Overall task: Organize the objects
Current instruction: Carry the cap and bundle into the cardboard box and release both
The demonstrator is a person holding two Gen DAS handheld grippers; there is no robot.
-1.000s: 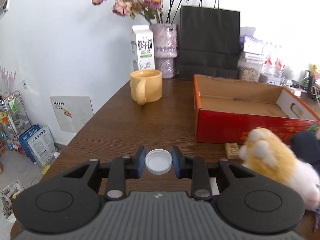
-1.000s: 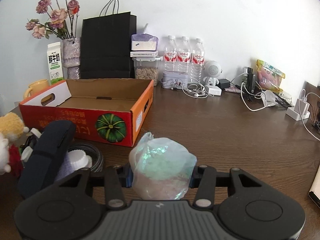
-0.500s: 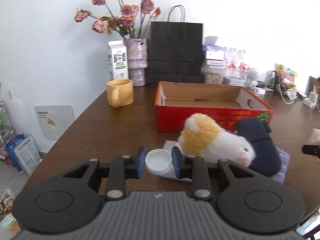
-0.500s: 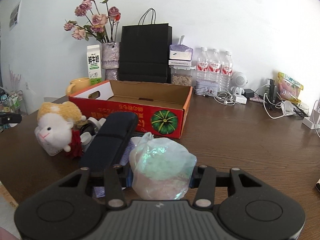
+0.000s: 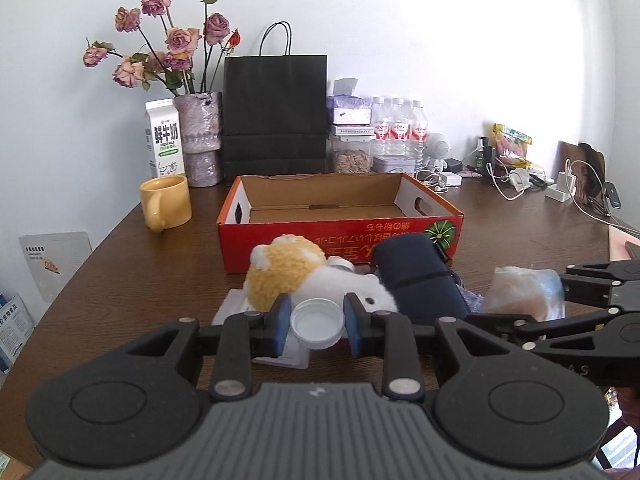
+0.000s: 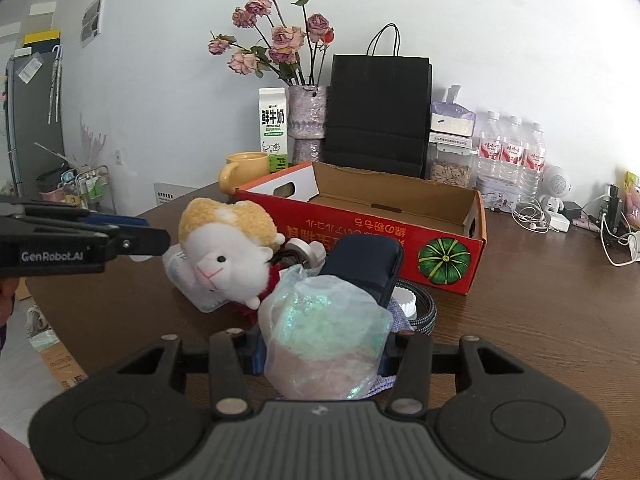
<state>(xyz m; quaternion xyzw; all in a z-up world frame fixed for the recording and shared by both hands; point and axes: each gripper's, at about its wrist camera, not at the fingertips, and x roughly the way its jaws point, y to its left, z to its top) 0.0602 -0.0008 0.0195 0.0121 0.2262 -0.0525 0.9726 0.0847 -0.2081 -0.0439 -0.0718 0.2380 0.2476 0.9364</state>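
The left tool (image 5: 316, 322) is closed on a white plastic cap (image 5: 317, 323), its two blue pads pressing the cap's rim from either side, with the cap's open side turned up toward the camera. Just beyond this tool, a plush sheep (image 5: 308, 280) with a yellow woolly back lies on its side on the brown worktop (image 5: 132, 276), and a dark blue pouch (image 5: 416, 276) lies just to the right of the sheep, propped over smaller things that are too hidden to name. Farther ahead of the left tool stands an open red cardboard box (image 5: 340, 232) with a pumpkin printed on its front; its brown floor is bare. The right tool (image 6: 322, 354) grips a crumpled translucent bag (image 6: 324, 332) with a greenish shimmer, the bag bulging up between the jaws and hiding the pads, so the exact contact is hard to see, though the bag appears squeezed at both sides. Ahead of the right tool and slightly left lies the sheep, its face turned toward this camera; the pouch is directly beyond the bag, and the box is behind both. The two tools are side by side, each visible at the edge of the other's view. A yellow mug (image 5: 165, 204) stands beyond and left of the left tool, left of the box.
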